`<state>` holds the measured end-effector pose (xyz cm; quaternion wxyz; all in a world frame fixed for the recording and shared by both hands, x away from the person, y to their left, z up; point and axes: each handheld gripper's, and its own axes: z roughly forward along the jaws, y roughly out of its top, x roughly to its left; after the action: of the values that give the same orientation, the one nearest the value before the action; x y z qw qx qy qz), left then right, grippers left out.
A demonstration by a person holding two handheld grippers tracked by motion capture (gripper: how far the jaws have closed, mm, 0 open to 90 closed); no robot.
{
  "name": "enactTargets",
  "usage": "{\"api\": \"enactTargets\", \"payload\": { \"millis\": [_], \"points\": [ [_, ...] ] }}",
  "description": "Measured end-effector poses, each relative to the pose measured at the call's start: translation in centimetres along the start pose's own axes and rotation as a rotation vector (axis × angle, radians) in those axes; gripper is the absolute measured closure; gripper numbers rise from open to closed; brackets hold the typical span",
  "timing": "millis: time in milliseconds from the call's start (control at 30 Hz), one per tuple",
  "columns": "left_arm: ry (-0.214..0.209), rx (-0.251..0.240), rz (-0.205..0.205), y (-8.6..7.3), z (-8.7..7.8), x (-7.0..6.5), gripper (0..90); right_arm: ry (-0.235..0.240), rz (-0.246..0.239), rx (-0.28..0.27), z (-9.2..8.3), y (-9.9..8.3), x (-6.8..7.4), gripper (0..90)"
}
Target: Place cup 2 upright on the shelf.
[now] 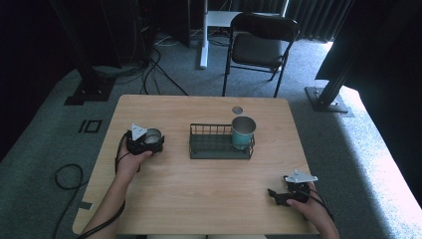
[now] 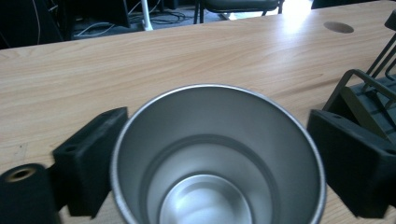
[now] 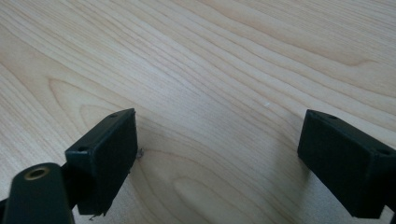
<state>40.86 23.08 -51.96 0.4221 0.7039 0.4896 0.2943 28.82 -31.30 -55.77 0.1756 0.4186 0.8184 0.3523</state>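
Altogether two metal cups stand on the wooden worktop (image 1: 199, 189) — one plain steel, one teal — along with one wire rack and two hand-held tools.

The left tool (image 1: 149, 143) sits at the worktop's left side in the person's left hand (image 1: 130, 162). Its left gripper view looks straight down into the steel cup (image 2: 217, 158), whose rim lies between the two black jaws; the jaws are set wide and bracket the cup, close on either side, though whether they actually press on its wall I cannot tell.

The teal cup (image 1: 243, 132) stands upright in the right end of the dark wire rack (image 1: 211, 144), which lies at the middle of the worktop, just right of the steel cup.

The right tool (image 1: 278, 197) rests near the front right corner in the person's right hand (image 1: 313, 209), well apart from the rack. Its jaws are spread wide with nothing between them — bare wood grain shows in the gap.

One black folding chair (image 1: 259, 45) stands beyond the far edge.
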Motion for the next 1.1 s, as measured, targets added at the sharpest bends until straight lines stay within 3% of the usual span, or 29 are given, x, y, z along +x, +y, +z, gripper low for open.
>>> {"api": "enactTargets", "payload": {
  "millis": [433,1100],
  "points": [
    [-0.009,-0.008,0.005,0.2,0.0,0.0,14.0,0.000,0.000,0.000,0.0,0.0,0.0,11.5],
    [-0.063,-0.046,0.021,3.5,-2.3,-0.4,14.0,0.000,0.000,0.000,0.0,0.0,0.0,11.5]
  ]
}}
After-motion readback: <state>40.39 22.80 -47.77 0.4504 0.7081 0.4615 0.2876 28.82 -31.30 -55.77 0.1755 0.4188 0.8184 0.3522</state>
